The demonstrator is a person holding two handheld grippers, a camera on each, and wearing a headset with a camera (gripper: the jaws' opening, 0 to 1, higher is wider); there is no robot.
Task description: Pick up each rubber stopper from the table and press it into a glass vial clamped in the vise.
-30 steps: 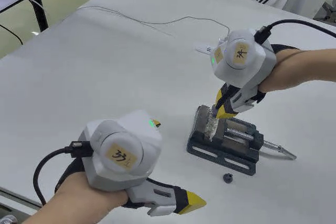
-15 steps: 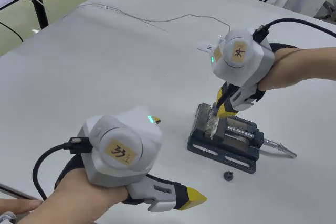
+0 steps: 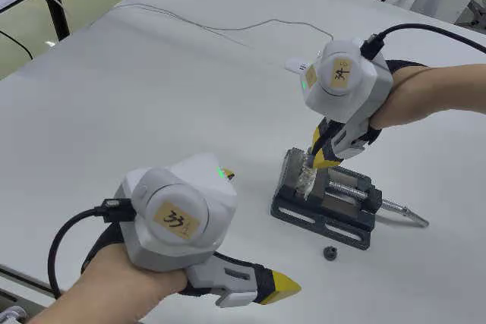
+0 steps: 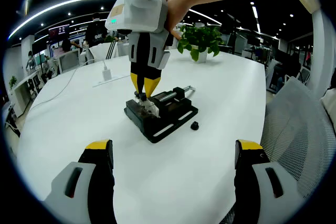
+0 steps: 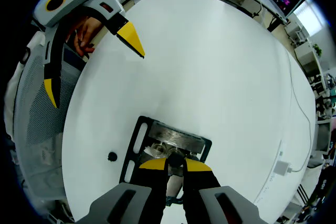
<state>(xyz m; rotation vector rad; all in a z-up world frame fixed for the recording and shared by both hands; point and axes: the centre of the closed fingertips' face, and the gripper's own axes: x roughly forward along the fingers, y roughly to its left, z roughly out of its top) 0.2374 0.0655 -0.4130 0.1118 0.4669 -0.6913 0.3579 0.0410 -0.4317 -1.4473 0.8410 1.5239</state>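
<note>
A black vise (image 3: 326,206) stands on the white table (image 3: 152,96) with clear glass vials (image 3: 306,180) clamped in it. My right gripper (image 3: 323,161) points down onto the vials, shut on a dark rubber stopper (image 5: 176,160) that sits at the vise (image 5: 168,140). One loose black stopper (image 3: 329,254) lies on the table just in front of the vise, also seen as stopper (image 4: 194,125) and stopper (image 5: 112,156). My left gripper (image 3: 277,290) hovers low at the near left, jaws wide open and empty (image 4: 173,148), aimed at the vise (image 4: 163,114) and the right gripper (image 4: 144,85).
A white cable (image 3: 220,32) and a small white adapter (image 3: 295,67) lie at the back of the table. The table's near edge (image 3: 30,278) runs past my left hand. A potted plant (image 4: 202,38) stands far behind, and a mesh chair (image 4: 299,129) at the side.
The right gripper's body has leaned slightly left while its tips stay on the vials. The left gripper has barely moved.
</note>
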